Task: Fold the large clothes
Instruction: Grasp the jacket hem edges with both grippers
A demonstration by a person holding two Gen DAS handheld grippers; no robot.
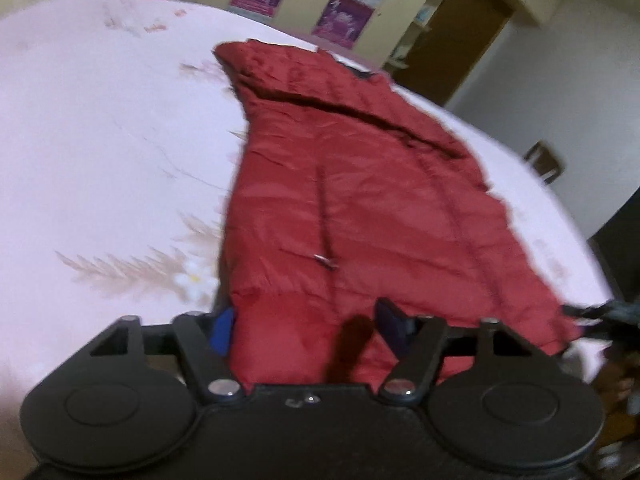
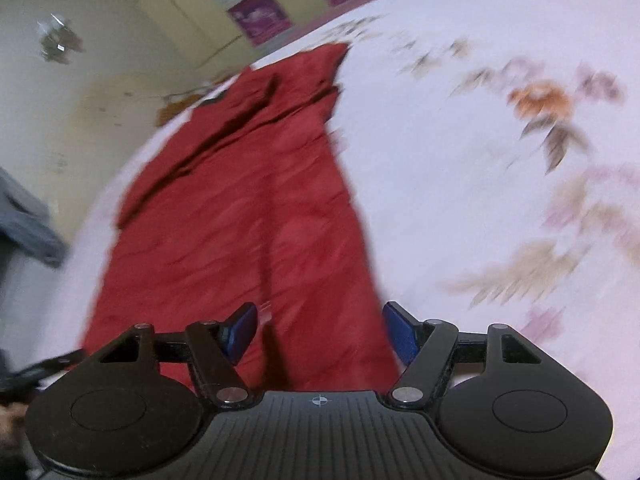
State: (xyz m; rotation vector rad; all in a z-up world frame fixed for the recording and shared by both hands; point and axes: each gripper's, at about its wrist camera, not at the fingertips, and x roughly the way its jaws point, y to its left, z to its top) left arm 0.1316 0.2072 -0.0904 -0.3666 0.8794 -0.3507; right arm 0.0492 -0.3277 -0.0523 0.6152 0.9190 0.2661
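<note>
while spread flat on the floral bed sheet point(image 1: 100, 140), red jacket point(image 1: 340, 200) with near hem between parted jaws of left gripper point(image 1: 306, 330) and right gripper point(image 2: 320, 332), neither visibly clamped.

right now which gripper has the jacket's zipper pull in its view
The left gripper. Its view shows the metal zipper pull on the red jacket; the right gripper sees only a blurred dark seam.
</note>
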